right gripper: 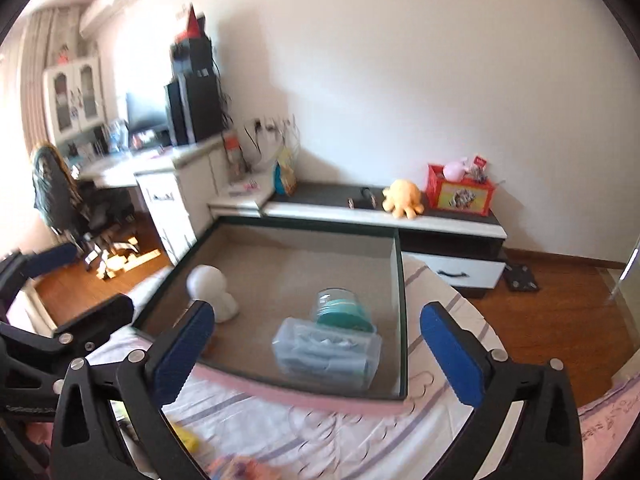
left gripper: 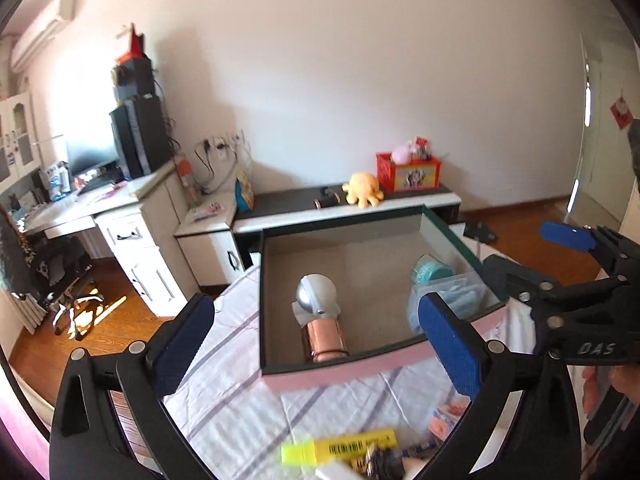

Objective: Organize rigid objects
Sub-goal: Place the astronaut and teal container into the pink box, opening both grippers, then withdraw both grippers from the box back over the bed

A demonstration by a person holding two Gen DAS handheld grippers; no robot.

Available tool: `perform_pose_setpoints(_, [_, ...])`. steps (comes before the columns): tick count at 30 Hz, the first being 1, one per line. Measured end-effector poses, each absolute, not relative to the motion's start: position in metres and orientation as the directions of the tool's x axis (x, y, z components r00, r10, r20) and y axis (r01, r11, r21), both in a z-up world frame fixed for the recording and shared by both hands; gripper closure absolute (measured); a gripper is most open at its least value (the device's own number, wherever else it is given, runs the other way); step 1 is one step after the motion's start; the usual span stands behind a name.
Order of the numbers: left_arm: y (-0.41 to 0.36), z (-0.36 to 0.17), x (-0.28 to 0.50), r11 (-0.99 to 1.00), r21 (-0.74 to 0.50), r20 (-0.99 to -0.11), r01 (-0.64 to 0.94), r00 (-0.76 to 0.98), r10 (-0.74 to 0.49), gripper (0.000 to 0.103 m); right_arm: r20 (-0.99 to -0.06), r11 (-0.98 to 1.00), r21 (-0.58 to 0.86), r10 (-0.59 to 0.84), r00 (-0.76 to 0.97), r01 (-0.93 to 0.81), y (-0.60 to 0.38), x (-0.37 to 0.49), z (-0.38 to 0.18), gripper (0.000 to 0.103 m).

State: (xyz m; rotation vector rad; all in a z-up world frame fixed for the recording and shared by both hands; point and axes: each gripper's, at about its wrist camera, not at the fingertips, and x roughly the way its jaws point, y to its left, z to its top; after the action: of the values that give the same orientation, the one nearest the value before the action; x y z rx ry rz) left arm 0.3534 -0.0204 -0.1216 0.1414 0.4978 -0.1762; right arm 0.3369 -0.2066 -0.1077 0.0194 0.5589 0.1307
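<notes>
Both grippers are released, fingers spread wide with nothing between them. Beyond the left gripper (left gripper: 316, 336), the box (left gripper: 340, 372) on the bed (left gripper: 240, 400) holds a silver-capped copper flask (left gripper: 320, 320); beyond the right gripper (right gripper: 316, 352), a clear lidded container (right gripper: 326, 354) and a teal jar (right gripper: 344, 306). A yellow highlighter (left gripper: 340, 446) lies just below the left fingers, outside the box. It appears light, stiff and smooth; grasp across its flat mid-barrel, since the round ends could slip.

Open right tool (right gripper: 316, 344) above box (right gripper: 280, 226) w/ clear case (right gripper: 326, 354), jar (right gripper: 344, 308).
</notes>
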Motion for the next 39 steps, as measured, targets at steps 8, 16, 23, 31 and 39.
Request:
perform_pose_setpoints(8, [0.004,-0.102,0.237,0.992,0.043,-0.378,0.115,0.921,-0.090,0.000,-0.405,0.996,0.026,0.090,0.910,-0.087,-0.187,0.214,-0.079,0.000])
perform_pose_setpoints(16, [0.018,-0.090,0.151,0.996,0.042,-0.319,0.074,0.946,-0.057,0.000,-0.345,0.994,0.046,0.109,0.932,-0.099,-0.173,0.128,-0.068,0.000])
perform_pose_setpoints(23, [0.022,-0.080,0.103,0.997,0.070,-0.260,0.034,0.965,-0.014,0.000,-0.303,0.998,0.029,0.070,0.950,-0.064,-0.167,0.079,-0.061,0.000])
perform_pose_setpoints(31, [0.020,-0.073,0.080,0.997,0.078,-0.229,0.015,0.973,0.004,0.000,-0.283,0.998,0.035,0.067,0.957,-0.060,-0.167,0.052,-0.055,0.000])
perform_pose_setpoints(39, [0.018,-0.074,0.076,0.997,0.070,-0.231,0.024,0.973,-0.007,0.000,-0.279,0.998,0.026,0.064,0.958,-0.059,-0.163,0.046,-0.053,0.000])
